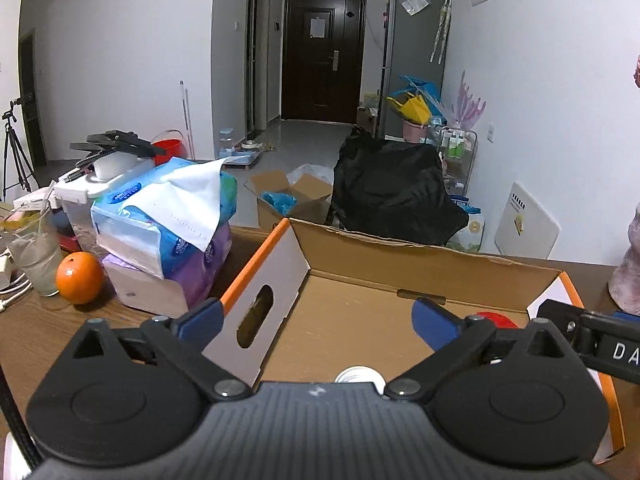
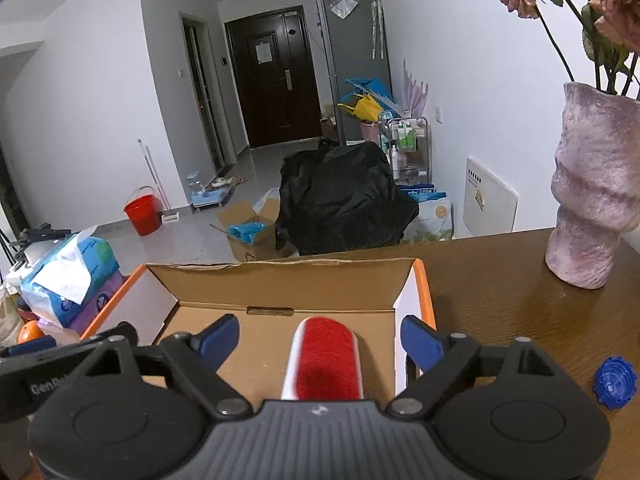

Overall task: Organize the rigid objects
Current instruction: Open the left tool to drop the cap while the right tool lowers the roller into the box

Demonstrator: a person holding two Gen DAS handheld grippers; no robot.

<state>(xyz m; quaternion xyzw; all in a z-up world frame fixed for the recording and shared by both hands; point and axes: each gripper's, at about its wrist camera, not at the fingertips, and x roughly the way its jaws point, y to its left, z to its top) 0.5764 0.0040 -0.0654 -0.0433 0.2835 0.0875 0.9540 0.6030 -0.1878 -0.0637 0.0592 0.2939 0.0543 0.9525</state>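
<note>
An open cardboard box with orange edges sits on the brown table. My left gripper hangs open over the box's left half with nothing between its blue fingers. Just under its body a white round object peeks out. My right gripper is open over the box's right half. A red and white lint brush lies in the box between the right jaws, and neither pad touches it. Each gripper's black body shows at the edge of the other's view.
Tissue packs, an orange and a glass crowd the table left of the box. A pink vase with flowers and a blue cap stand to its right. Beyond the table lie a black bag and a carton.
</note>
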